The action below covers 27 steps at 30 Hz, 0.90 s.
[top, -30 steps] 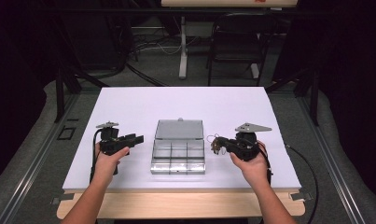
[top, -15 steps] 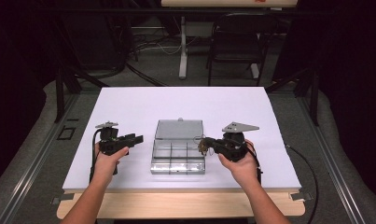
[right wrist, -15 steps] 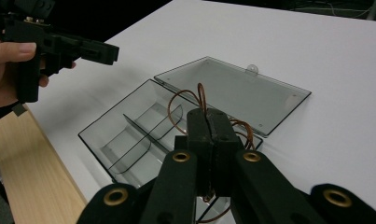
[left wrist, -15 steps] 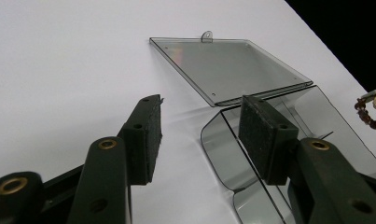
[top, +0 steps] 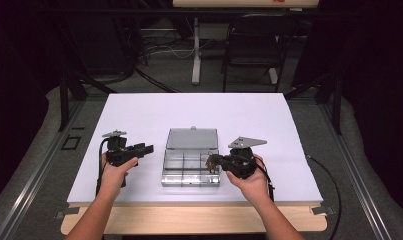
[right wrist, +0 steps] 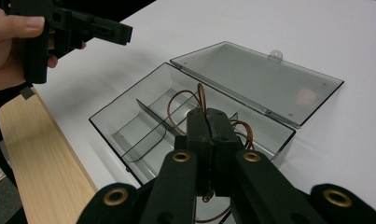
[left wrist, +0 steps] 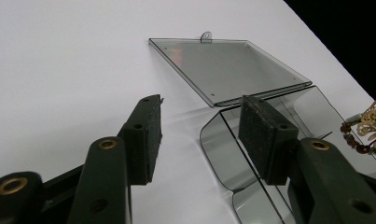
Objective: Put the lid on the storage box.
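The right gripper (top: 210, 160) has its jaws pressed together, pinching a thin brown bracelet (right wrist: 200, 100) of wire loops. In the left gripper view the bracelet carries dark beads and a little gold butterfly (left wrist: 375, 122).

The bracelet hangs just over the right end of the clear box (top: 179, 181), which sits in the middle of the white table (top: 139, 110). So the box lies to the left of this gripper and a bit below it. The box is long from left to right, with little walls inside that split it into spaces. Its lid (top: 193, 138) lies open on the far side.

The left gripper (top: 144, 149) has its jaws spread wide with nothing between them. It hangs just beside the left end of the box. The right hand (top: 251, 182) is nearer to the drop spot, I think.
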Available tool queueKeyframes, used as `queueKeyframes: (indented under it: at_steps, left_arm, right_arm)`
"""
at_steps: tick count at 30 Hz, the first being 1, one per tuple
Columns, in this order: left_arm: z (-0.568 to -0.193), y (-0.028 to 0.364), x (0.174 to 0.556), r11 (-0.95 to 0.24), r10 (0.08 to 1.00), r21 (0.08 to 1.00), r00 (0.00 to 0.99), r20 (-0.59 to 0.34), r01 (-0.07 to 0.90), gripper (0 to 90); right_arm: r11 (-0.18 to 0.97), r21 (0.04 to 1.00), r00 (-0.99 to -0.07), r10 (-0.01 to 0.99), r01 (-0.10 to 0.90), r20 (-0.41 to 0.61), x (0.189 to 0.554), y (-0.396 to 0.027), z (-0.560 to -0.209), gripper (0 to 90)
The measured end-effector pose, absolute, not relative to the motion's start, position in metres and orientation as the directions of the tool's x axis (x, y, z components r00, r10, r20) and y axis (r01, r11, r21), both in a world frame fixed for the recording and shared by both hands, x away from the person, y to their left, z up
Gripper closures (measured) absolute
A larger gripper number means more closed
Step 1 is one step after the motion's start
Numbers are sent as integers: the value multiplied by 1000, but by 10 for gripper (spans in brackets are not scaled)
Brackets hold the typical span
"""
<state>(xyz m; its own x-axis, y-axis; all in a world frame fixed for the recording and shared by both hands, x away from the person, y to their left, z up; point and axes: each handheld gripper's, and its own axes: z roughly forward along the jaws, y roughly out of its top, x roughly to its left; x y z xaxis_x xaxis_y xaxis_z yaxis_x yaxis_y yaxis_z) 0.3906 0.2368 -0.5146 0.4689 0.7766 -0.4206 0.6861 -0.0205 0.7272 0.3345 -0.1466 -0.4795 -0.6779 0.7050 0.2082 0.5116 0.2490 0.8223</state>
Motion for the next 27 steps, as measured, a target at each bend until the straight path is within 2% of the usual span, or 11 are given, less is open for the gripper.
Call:
queueKeyframes:
  at_steps: [27]
  left_arm:
    - [-514, 236, 391, -19, 776, 729, 470, -421, 684, 496]
  right_arm:
    - [298, 781, -689, 691, 548, 220, 330, -134, -503, 895]
